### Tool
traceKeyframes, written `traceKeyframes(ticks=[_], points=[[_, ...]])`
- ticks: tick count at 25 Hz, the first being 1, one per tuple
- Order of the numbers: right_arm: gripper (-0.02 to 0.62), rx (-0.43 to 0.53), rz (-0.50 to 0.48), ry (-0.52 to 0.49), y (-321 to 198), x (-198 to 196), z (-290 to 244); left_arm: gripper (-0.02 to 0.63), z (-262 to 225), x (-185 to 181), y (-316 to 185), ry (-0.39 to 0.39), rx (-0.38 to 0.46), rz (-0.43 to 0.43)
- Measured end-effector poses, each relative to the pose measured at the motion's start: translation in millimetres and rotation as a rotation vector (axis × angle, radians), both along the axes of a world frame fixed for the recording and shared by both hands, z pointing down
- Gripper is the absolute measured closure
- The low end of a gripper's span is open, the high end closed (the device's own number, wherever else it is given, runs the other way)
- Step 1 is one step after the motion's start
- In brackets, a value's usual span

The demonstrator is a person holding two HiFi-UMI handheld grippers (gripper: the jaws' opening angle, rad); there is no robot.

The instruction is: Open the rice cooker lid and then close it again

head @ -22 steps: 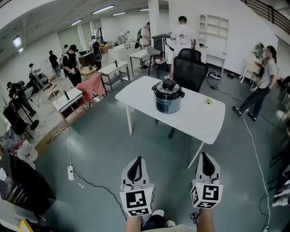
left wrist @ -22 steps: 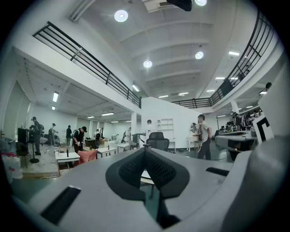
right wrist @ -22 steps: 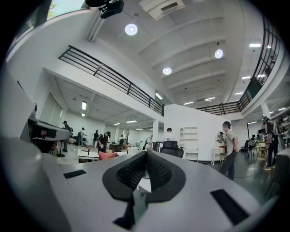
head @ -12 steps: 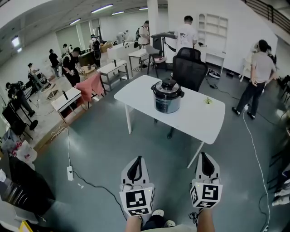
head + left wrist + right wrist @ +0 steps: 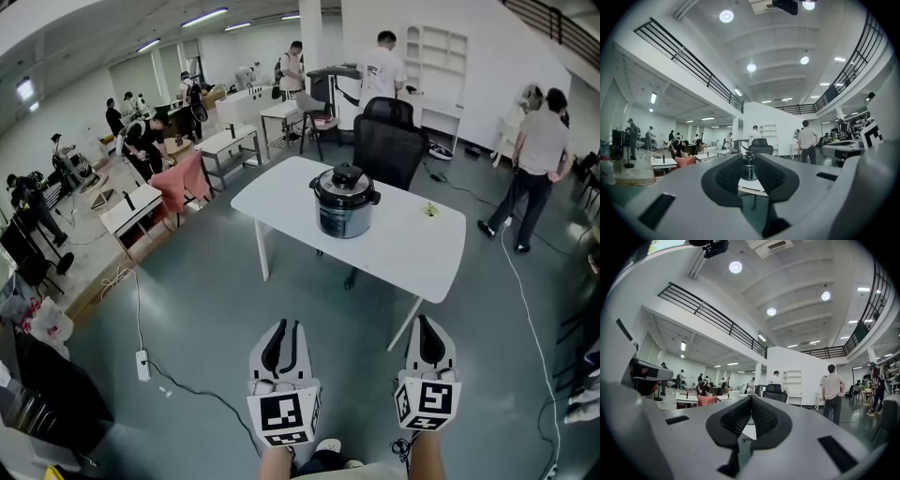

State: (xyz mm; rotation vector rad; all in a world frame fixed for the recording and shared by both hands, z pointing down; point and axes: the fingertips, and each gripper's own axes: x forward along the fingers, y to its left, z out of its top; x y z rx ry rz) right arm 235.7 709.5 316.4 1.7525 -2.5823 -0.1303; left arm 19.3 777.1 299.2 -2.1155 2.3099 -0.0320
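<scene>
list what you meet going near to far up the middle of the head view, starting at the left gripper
left gripper → white table → rice cooker → black office chair → person in white t-shirt

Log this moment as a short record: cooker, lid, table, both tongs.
rice cooker: upright on the white table, nothing touching it
lid: closed
left tongs: level, jaws slightly apart, nothing held
right tongs: level, jaws together, empty
office chair: behind the table
</scene>
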Motion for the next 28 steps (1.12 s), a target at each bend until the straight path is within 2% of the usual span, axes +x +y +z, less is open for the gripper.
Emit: traceKeyframes(ticks=[6, 7, 19, 23, 28], points=[[0.581, -0.010, 0.033, -0.003, -21.3, -12.4, 7.7, 0.354, 3.4, -17.8, -28.5, 0.012, 0.024, 0.041], [0.581, -0.010, 0.038, -0.003, -24.3, -13.2, 8.9, 0.344, 4.9, -19.5, -33.0, 0.016, 0.025, 0.048], [0.581, -0.027, 0.042, 0.016, -75.7, -33.5, 15.9, 0.337, 15.2, -40.7, -88.6, 0.007, -0.010, 0.064], [0.581, -0.033, 0.036, 0.021, -108.4, -38.1, 16.8, 0.336, 17.7, -45.9, -117.8, -0.005, -0.026, 0.059], [0.581, -0.040, 0.022, 0.024, -173.6, -43.0, 22.6, 0.337, 21.5, -53.8, -174.5, -0.007, -0.030, 0.041]])
